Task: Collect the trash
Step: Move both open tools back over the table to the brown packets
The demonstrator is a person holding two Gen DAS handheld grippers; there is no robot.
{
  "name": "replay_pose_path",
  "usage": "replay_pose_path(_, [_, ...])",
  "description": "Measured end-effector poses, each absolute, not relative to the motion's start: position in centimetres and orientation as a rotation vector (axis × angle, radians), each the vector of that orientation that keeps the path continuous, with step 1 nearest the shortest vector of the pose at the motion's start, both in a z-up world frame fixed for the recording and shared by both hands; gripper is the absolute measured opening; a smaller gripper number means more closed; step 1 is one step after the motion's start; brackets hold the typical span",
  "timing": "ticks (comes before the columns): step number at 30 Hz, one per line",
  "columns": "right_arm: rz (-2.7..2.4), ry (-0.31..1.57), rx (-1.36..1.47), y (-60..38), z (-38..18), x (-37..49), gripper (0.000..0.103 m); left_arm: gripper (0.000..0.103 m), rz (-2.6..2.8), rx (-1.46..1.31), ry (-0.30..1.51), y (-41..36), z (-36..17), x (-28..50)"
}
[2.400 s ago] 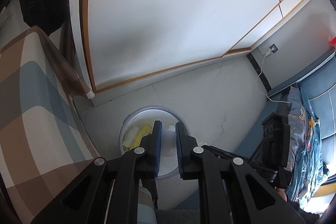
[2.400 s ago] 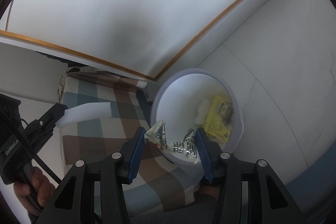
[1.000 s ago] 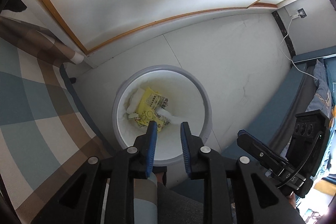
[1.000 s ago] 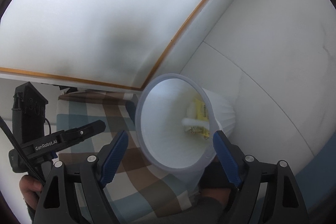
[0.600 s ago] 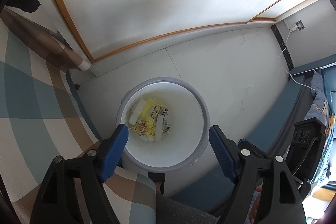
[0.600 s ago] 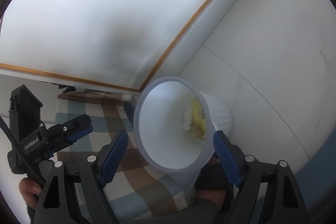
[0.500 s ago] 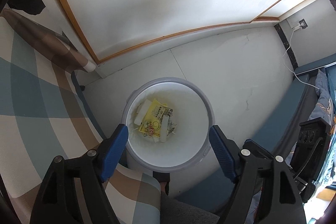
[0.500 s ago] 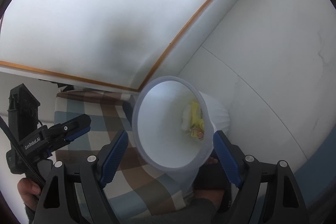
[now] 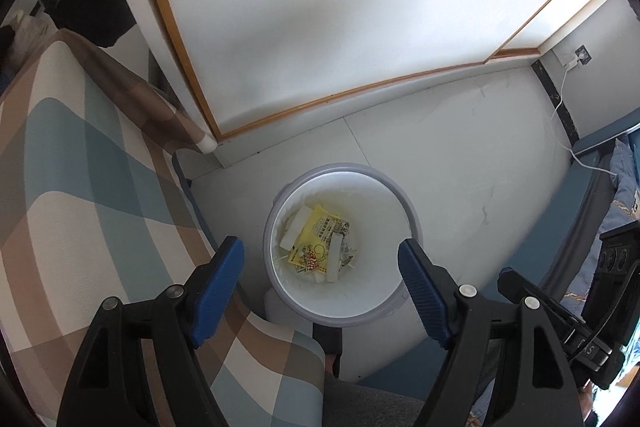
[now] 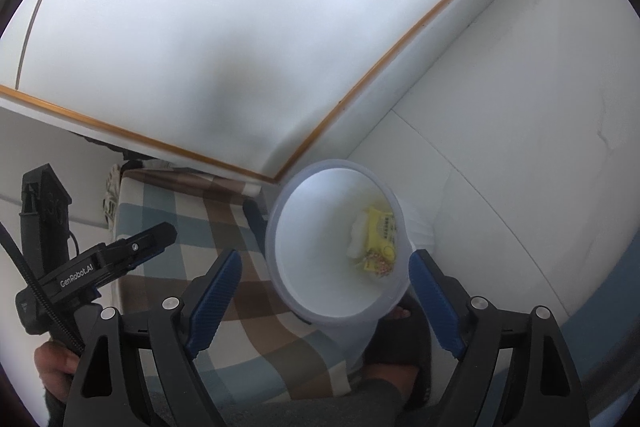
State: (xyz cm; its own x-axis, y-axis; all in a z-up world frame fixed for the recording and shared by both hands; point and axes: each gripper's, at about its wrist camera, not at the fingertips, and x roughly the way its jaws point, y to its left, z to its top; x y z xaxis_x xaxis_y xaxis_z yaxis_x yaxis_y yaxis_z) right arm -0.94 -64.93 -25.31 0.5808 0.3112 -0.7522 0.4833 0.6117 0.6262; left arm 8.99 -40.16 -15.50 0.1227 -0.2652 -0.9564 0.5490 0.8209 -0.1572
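Left tongs (image 9: pixel 320 263) spread wide, holding nothing; right tongs (image 10: pixel 322 277) likewise spread and empty; both hang above the white wastebasket (image 9: pixel 394 301) on the floor (image 9: pixel 460 155); yellow wrapper (image 9: pixel 316 239) and white scraps lie inside it, beside the plaid cushion (image 9: pixel 72 163).

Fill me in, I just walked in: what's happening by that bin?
A person is collecting trash with a hand-held gripper in each hand. Both hang over the white bin on the floor beside the checked sofa. The left hand-held gripper and the right hand-held gripper are wide open and hold nothing. A yellow wrapper and white scraps lie in the bin's bottom.
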Motion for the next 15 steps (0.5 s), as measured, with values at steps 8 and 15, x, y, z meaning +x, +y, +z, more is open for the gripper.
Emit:
replay_pose_path(8, [-0.087, 0.943, 0.893, -63.8, -21.7, -1.5, 0.086, 0.076, -0.612, 0.247, 1.214, -38.1, -11.7, 8.0])
replay_pose_path(15, [-0.055, 0.862, 0.813, -61.7, -16.6, -2.3, 0.086, 0.076, -0.622, 0.186, 1.100, -34.7, -7.6, 7.0])
